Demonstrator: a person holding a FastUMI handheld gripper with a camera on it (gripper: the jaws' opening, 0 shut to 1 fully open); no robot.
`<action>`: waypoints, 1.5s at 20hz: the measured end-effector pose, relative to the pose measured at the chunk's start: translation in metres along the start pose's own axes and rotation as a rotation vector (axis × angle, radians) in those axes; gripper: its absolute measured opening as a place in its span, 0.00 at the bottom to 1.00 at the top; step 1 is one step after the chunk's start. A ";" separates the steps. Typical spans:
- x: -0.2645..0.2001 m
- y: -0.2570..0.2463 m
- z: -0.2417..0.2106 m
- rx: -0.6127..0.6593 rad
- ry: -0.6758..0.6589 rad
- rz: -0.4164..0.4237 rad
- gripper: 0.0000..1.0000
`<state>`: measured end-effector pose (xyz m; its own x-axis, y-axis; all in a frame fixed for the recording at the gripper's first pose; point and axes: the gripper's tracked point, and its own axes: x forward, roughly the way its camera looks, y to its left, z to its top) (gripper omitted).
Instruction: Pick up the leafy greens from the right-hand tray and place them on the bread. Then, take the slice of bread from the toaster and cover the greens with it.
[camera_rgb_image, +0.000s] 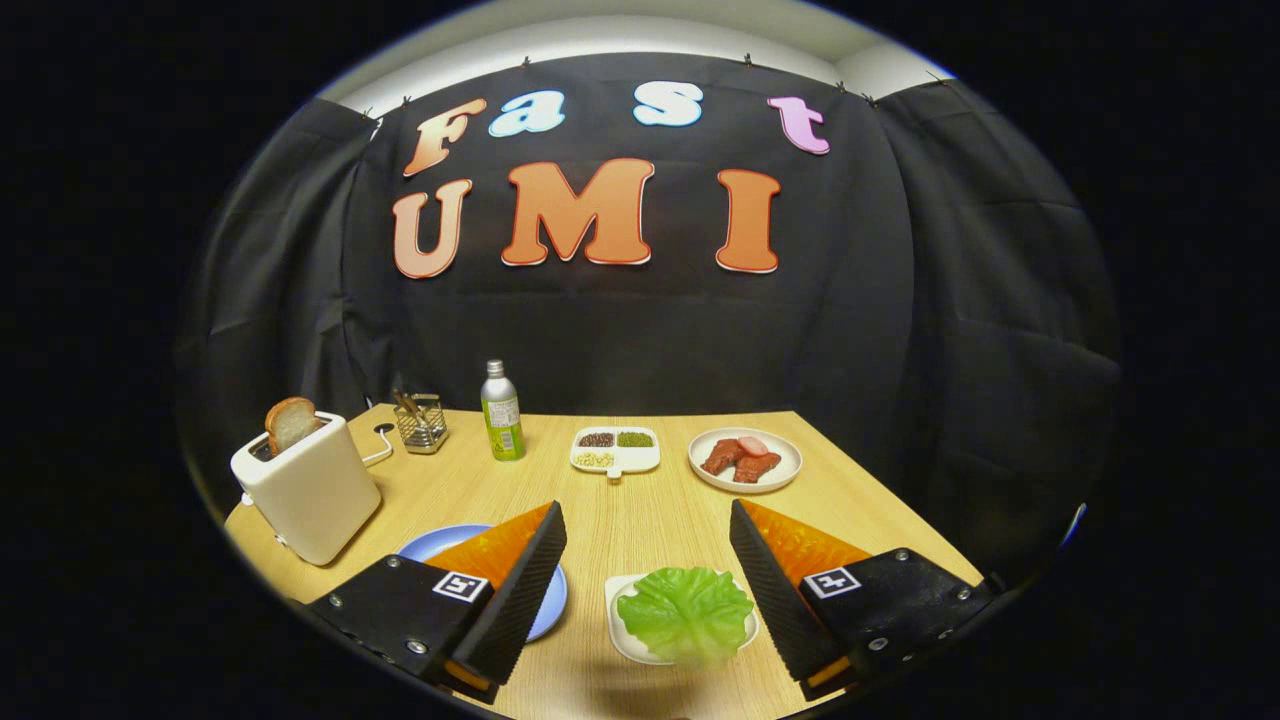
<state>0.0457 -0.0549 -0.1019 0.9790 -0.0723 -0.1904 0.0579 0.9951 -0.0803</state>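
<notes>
Pale wood-grain worktop (640, 520), matt, fine lines seen along its length. Cream plastic toaster (310, 490), smooth with a soft sheen. Green leafy greens (686, 612) look waxy and glossy, like moulded plastic, on a smooth white tray (622, 625). Wire-mesh metal holder (421, 424), shiny. Silver metal bottle (501, 410), satin finish. Fingers (520, 590) held wide apart, inner faces finely ribbed and matt.

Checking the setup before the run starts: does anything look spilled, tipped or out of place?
Nothing stands out. The greens lie on their tray between the open gripper fingers, the bread slice stands in the toaster, and the bottle is upright.
</notes>
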 end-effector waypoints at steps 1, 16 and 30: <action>0.005 -0.001 -0.005 -0.006 0.011 0.001 0.99; 0.054 -0.030 -0.093 -0.052 0.217 0.020 0.99; 0.066 -0.027 -0.154 -0.090 0.379 0.080 0.99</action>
<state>0.0787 -0.0973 -0.2634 0.8374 -0.0313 -0.5457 -0.0494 0.9899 -0.1326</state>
